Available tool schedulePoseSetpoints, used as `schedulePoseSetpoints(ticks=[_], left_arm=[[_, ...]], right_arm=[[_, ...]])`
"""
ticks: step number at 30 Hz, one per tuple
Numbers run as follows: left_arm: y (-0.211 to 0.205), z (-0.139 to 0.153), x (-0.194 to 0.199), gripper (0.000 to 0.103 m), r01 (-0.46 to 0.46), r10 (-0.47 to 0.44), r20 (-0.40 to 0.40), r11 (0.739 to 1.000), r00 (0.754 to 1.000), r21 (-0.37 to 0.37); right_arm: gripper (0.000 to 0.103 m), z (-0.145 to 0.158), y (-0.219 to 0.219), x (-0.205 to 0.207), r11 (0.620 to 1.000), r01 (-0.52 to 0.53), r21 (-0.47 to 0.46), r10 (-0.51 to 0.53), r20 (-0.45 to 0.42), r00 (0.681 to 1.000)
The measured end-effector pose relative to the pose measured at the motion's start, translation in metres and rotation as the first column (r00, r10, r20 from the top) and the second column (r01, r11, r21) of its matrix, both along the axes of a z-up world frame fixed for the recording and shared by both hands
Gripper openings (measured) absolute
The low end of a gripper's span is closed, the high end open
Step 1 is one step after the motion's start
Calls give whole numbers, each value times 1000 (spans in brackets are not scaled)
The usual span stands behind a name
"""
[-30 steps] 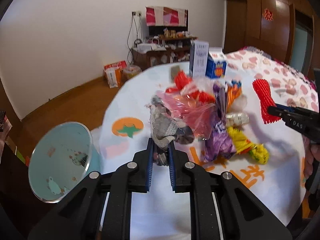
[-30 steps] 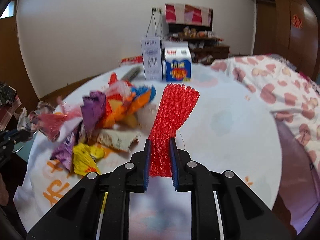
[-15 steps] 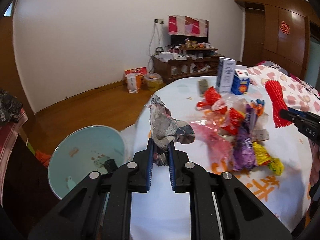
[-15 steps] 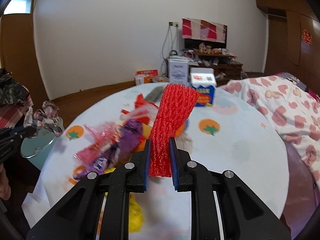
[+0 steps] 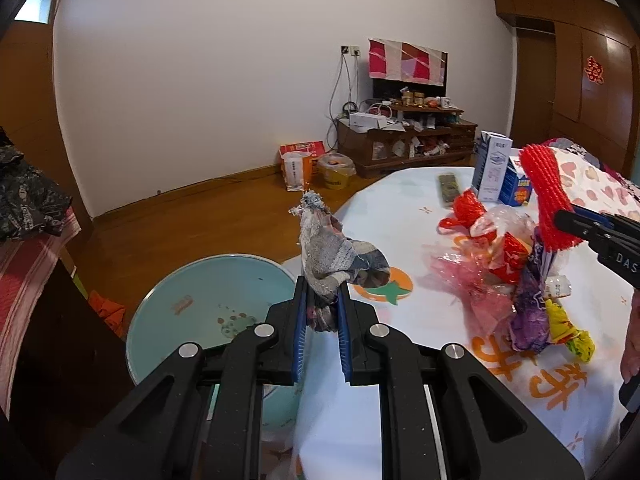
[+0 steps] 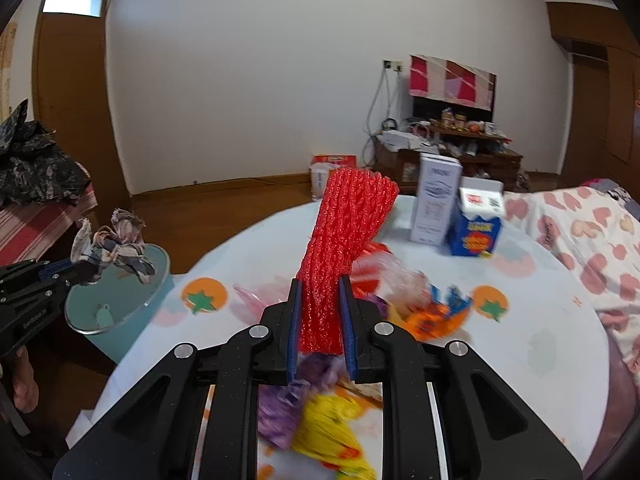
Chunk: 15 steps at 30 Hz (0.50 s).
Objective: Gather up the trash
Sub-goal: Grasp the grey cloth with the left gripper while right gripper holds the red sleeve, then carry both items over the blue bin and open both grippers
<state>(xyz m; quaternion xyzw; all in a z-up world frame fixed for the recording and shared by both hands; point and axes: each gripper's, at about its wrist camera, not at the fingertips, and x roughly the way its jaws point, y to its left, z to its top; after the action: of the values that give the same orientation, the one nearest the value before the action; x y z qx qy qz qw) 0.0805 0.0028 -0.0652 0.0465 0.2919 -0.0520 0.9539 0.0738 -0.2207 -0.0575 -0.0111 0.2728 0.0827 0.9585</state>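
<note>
Left wrist view: a crumpled cloth scrap is clamped between the closed blue pads of the left gripper and is held in the air at the edge of the table, just beside and above the pale blue bin that stands on the floor against the table. Beyond the bin, across the tablecloth, a heap of wrappers is seen, with two cartons behind it. The right gripper is seen above that heap, well apart from the bin, closed on a red foam net.

Right wrist view: the red foam net is pinched upright between the closed pads of the right gripper, over the heap and away from the bin. The left gripper and its cloth scrap are shown over the near rim of the bin.

The step in hand is judged to be the carry to the bin. It would be done well if the scrap were brought fully over the bin's open mouth before the pads are parted, since a limp cloth released at the rim may be draped over it or dropped to the floor. The net is best kept firmly pinched until the bin is reached, and released only once the left gripper is clear.
</note>
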Motion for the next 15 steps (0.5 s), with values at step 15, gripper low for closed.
schedulePoseSetpoints(ticks=[15], left_arm=[[36,5,1,14,-80,80,16,997,997,3]], right_arm=[[19,-5,76,31,988,-151,-39,152,13,988]])
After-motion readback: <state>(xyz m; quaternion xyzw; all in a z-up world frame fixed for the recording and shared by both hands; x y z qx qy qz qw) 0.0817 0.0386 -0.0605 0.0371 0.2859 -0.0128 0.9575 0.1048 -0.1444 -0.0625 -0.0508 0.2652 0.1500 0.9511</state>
